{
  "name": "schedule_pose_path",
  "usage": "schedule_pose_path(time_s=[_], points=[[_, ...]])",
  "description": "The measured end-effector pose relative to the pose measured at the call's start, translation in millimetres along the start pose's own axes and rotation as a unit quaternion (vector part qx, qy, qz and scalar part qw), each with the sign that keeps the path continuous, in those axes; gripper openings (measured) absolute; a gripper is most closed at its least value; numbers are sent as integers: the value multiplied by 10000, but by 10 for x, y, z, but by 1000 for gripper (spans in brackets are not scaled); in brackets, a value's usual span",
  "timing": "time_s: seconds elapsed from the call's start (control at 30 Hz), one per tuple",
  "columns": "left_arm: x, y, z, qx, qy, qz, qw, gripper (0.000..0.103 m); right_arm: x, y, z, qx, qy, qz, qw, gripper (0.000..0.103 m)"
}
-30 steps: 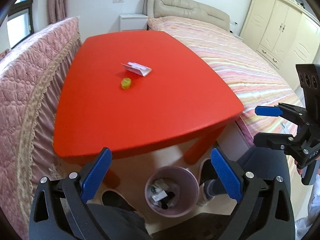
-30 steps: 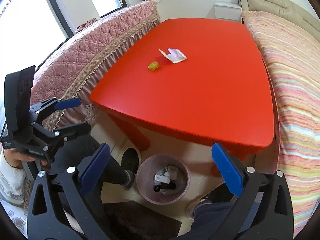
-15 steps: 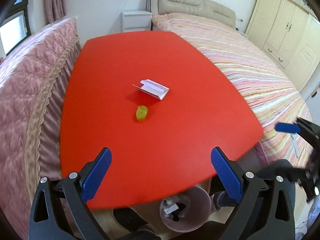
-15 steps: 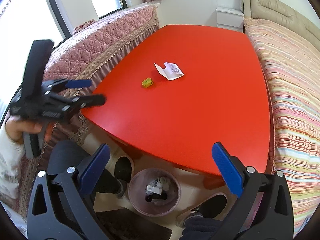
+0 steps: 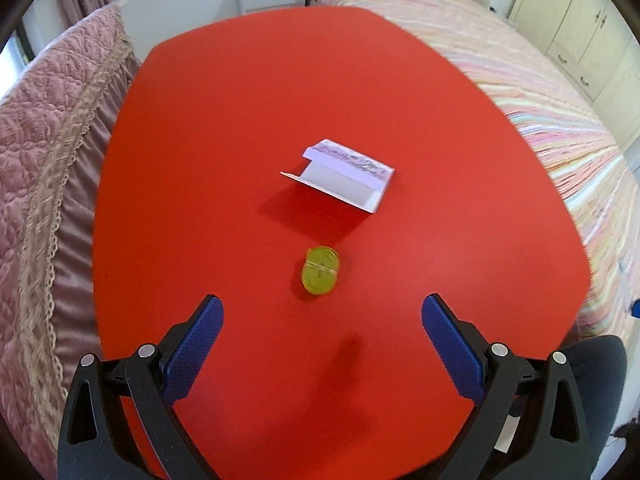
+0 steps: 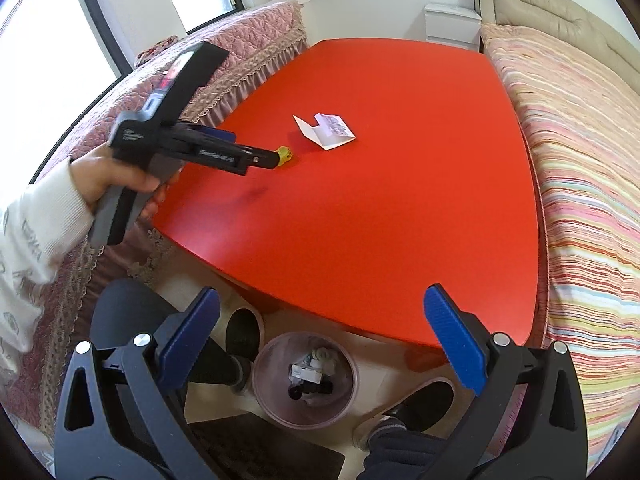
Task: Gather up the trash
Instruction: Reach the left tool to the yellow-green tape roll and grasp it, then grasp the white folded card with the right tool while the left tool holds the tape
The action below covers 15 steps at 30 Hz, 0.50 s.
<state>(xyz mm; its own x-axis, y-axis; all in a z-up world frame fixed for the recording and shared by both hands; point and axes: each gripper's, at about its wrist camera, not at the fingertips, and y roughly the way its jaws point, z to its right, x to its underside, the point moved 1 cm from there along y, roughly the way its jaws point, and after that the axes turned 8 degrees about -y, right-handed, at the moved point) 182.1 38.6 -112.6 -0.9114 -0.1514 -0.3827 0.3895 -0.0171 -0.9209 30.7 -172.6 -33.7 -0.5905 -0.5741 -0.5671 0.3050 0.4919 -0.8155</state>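
While the left gripper [image 5: 322, 320] hangs low over the red table [image 5: 224, 128] with its jaws spread wide and nothing between them, the yellow scrap [image 5: 320, 270] lies just ahead of the gap, centred between the blue pads [image 5: 196, 340]; that alignment reads as an approach to pick it up. Beyond it, apart from it, sits a white folded card [image 5: 344, 176], one flap raised (it looks like packaging, though the print is too small to read). From the right wrist view the left gripper [image 6: 276, 157] has its tips right by the scrap [image 6: 285, 155], whether touching I cannot tell. The right gripper [image 6: 320, 332] is also wide open and empty, held back over the table's near edge above the pink bin [image 6: 306, 380], probably waiting its turn. The bin stands on the floor beside the person's shoes and already holds a few pieces, white and black.
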Motion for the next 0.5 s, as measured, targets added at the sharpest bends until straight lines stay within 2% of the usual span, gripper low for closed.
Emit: schedule_pose_path(time_s=[0.07,0.1,0.13,0.17,0.23,0.27,0.33,0.4,0.5], points=[[-20,66,5,-49,40,11,10000,95,11,3,11,2,21,-11,10000,100],[-25,107,12,-78,53,10,10000,90,16,7,18,5,24,-21,10000,100],[-30,145,21,-79,55,-11,10000,76,21,13,27,8,29,-34,10000,100],[-32,196,19,-81,36,-70,9999,70,26,20,35,9,34,-49,10000,100],[-34,248,13,-126,16,-95,9999,51,28,21,49,18,41,-63,10000,100],[-30,273,7,-135,5,-87,9999,47,26,22,55,18,45,-63,10000,100],[-48,290,-36,-178,-11,-12,9998,31,11,18,66,25,40,-61,10000,100],[-47,280,-48,-138,-21,23,9999,20,-10,20,73,24,25,-58,10000,100],[-50,277,-68,-169,15,59,9998,20,-60,46,70,1,-11,-58,10000,100]])
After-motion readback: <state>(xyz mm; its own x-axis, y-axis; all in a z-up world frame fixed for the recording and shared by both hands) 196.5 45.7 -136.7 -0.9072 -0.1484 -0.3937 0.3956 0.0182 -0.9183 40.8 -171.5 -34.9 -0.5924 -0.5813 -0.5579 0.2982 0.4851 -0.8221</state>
